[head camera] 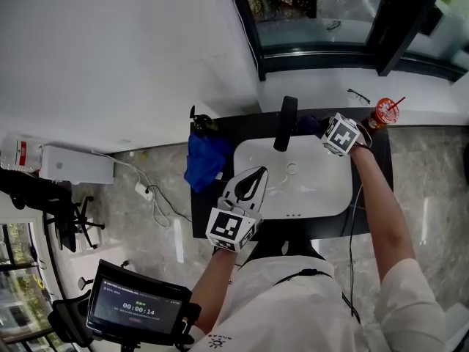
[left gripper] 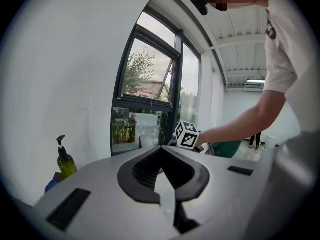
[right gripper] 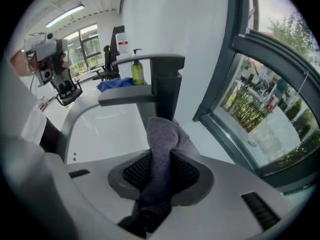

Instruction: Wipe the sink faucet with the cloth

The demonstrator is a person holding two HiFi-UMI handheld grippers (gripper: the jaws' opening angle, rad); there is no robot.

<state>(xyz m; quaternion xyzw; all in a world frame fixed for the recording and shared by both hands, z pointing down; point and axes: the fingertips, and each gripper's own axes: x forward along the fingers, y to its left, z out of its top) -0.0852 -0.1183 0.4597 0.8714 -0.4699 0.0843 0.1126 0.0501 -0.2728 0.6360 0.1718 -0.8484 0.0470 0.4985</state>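
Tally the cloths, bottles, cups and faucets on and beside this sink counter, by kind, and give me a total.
Cloths: 2, the grey cloth and the blue cloth
Bottles: 1, the soap bottle
Cups: 1, the red cup
Faucets: 1, the black faucet
Total: 5

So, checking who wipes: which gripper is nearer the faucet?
Right. The right gripper, holding the cloth, is beside the faucet; the left gripper is over the sink.
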